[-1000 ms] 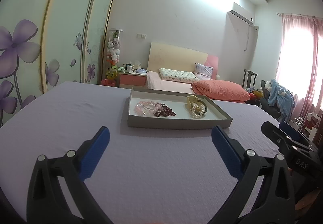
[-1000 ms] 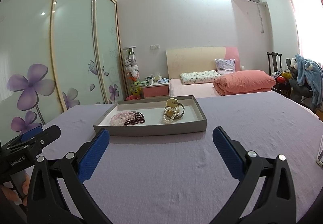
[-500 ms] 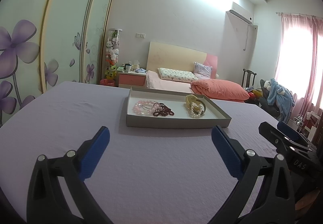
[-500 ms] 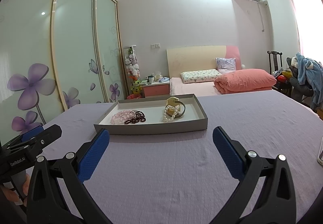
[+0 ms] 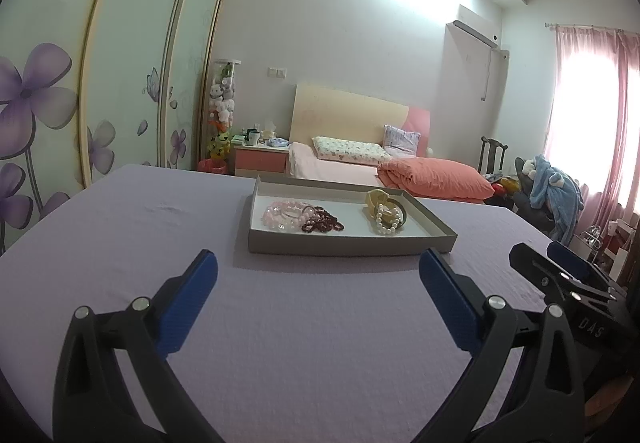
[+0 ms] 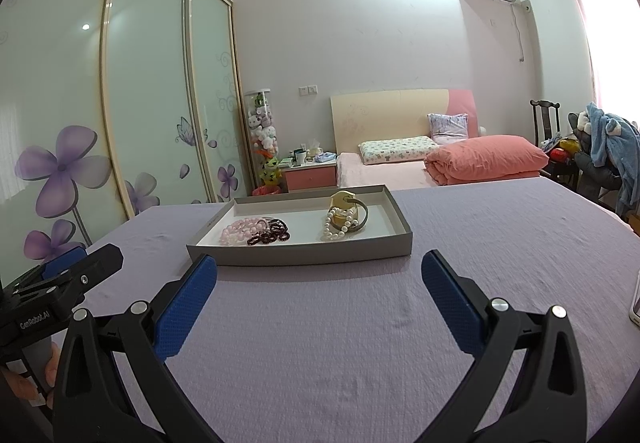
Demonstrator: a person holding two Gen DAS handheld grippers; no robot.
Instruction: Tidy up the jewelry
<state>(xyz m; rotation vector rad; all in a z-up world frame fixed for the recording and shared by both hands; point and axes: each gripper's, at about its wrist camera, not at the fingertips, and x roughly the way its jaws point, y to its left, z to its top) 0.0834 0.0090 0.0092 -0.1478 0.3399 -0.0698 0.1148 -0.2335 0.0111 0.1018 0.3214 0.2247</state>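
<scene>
A shallow grey tray (image 5: pixel 348 244) (image 6: pixel 304 255) sits on a lavender tablecloth. Inside it lie a pink bead bracelet (image 5: pixel 280 214) (image 6: pixel 239 232), a dark red bead bracelet (image 5: pixel 322 224) (image 6: pixel 270 235), a white pearl bracelet (image 5: pixel 386 221) (image 6: pixel 338 224) and a dull gold bangle (image 5: pixel 378 199) (image 6: pixel 345 201). My left gripper (image 5: pixel 318 275) hangs open in front of the tray with nothing between its blue pads. My right gripper (image 6: pixel 319 273) is also open and empty, just short of the tray's near wall. Each gripper shows at the edge of the other's view.
The lavender cloth (image 5: pixel 312 343) stretches wide around the tray. Behind it are a bed with a salmon quilt (image 6: pixel 484 159), a pink nightstand (image 5: pixel 260 161) and sliding wardrobe doors (image 6: pixel 120 103). A white object (image 6: pixel 636 299) lies at the table's right edge.
Both grippers have drifted slightly, so the tray sits a little differently in each view. Both stay open and the jewelry has not moved.
</scene>
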